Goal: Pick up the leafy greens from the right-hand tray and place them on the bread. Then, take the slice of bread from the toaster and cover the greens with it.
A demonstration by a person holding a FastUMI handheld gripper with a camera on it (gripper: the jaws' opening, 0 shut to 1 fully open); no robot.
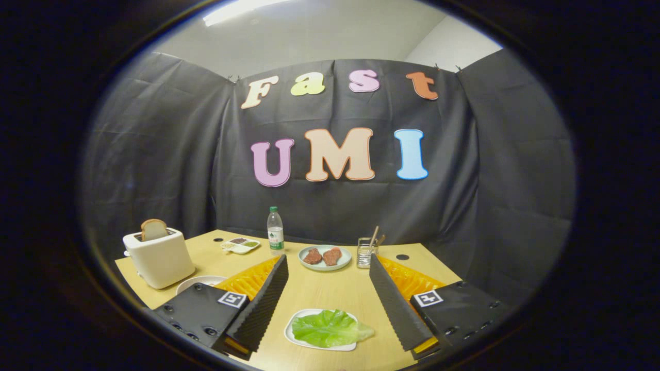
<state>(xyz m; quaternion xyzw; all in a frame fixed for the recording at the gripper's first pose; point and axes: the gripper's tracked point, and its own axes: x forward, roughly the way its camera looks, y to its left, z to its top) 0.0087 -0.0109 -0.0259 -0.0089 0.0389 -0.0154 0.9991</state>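
Note:
A green lettuce leaf (pixel 330 328) lies on a small white tray (pixel 296 319) on the wooden table, low between my two fingers. My gripper (pixel 327 263) is open wide and hovers above the table, with nothing held. A white toaster (pixel 159 256) stands at the far left with a slice of bread (pixel 153 229) sticking up from its slot. A white plate (pixel 198 282) shows just behind my left finger (pixel 263 304), beside the toaster; what lies on it is hidden.
Beyond the fingers sit a pale plate with two reddish meat pieces (pixel 325 256), a water bottle (pixel 275 231), a small sauce dish (pixel 240 245) and a glass holding sticks (pixel 367 251). Black cloth walls close the booth behind the table.

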